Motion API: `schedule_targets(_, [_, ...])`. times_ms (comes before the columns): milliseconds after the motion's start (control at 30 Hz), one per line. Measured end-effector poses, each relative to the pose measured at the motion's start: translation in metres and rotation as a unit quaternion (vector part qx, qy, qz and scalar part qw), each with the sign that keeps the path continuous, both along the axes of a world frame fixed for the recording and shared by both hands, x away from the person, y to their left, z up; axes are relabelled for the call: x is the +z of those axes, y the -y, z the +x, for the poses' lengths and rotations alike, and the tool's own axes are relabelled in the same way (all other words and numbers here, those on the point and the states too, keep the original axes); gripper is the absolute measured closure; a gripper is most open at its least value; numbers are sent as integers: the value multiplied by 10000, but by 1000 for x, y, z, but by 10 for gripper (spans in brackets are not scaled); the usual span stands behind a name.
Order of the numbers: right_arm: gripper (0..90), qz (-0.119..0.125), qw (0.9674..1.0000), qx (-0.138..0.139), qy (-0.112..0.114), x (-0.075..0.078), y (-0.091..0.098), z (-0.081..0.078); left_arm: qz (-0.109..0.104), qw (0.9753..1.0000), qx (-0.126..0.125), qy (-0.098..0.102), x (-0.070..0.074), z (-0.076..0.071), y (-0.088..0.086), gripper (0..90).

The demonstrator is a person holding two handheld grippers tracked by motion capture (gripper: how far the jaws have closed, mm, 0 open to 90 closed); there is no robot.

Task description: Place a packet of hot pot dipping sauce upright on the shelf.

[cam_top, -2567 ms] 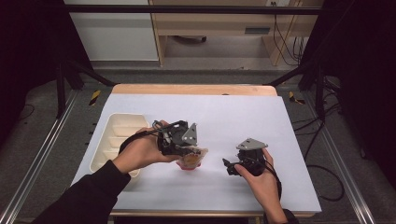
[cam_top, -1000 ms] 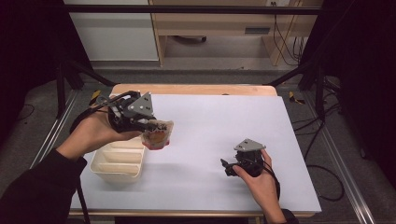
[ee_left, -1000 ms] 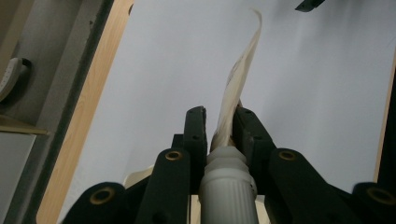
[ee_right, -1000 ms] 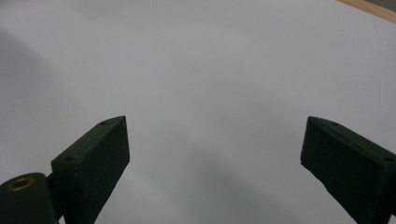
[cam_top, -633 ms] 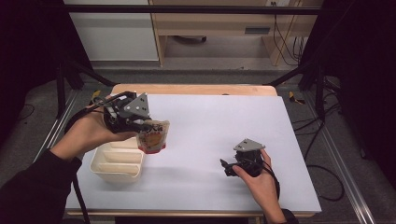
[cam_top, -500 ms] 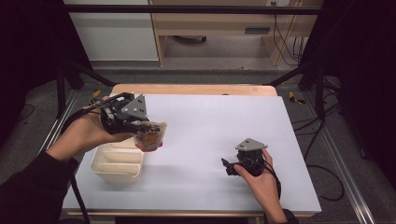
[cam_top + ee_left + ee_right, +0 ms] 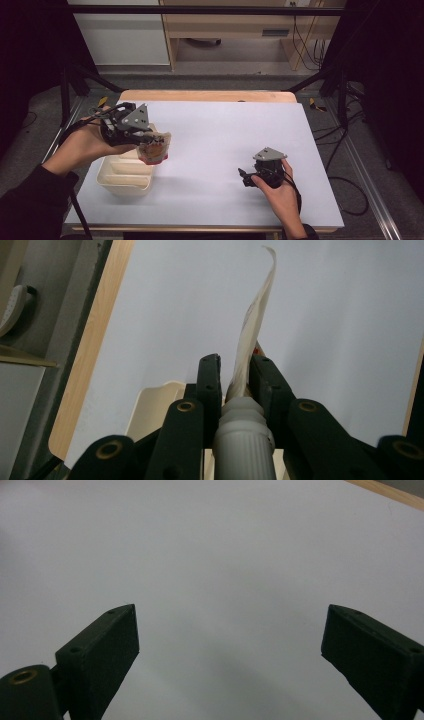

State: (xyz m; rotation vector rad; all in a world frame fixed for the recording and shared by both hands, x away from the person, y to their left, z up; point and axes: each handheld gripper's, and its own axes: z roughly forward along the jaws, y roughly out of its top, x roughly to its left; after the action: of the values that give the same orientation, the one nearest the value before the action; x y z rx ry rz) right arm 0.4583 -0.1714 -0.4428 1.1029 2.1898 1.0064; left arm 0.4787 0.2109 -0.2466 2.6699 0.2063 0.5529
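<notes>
A flat pouch (image 7: pixel 155 148) with a red and orange print hangs over the right edge of a cream divided tray (image 7: pixel 121 178) at the table's left. My left gripper (image 7: pixel 149 139) is shut on it. In the left gripper view the pouch (image 7: pixel 254 327) stands edge-on between the jaws, its white ribbed screw cap (image 7: pixel 244 441) pointing back at the camera, and my left gripper (image 7: pixel 235 366) grips it just past the cap. My right gripper (image 7: pixel 243 178) rests low on the white table surface (image 7: pixel 225 130) at the front right. There my right gripper (image 7: pixel 230 630) is open, its jaws wide apart over bare white.
The tray (image 7: pixel 152 404) lies below the left jaws, near the table's wooden edge (image 7: pixel 87 355). The wooden back edge (image 7: pixel 207 95) runs across the far side, and dark metal frame rails flank the table. Cables trail from both grippers.
My left gripper carried the pouch from the table's middle to the left, and it now hangs over the tray's right edge, slightly lower than half a second ago. The right gripper has stayed put.
</notes>
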Motion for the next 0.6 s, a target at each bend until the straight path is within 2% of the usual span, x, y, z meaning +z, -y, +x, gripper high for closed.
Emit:
schedule_targets(500, [89, 50, 10000, -73, -18, 1, 2, 1, -63, 9999, 110, -38, -1, -4, -22, 759])
schedule_targets(533, [88, 151, 9999, -52, -29, 1, 2, 1, -8, 9999, 121, -61, -1, -3, -25, 759])
schedule_targets(600, [87, 232, 9997, -20, -53, 1, 2, 1, -26, 9999, 129, -42, -1, -3, -28, 759])
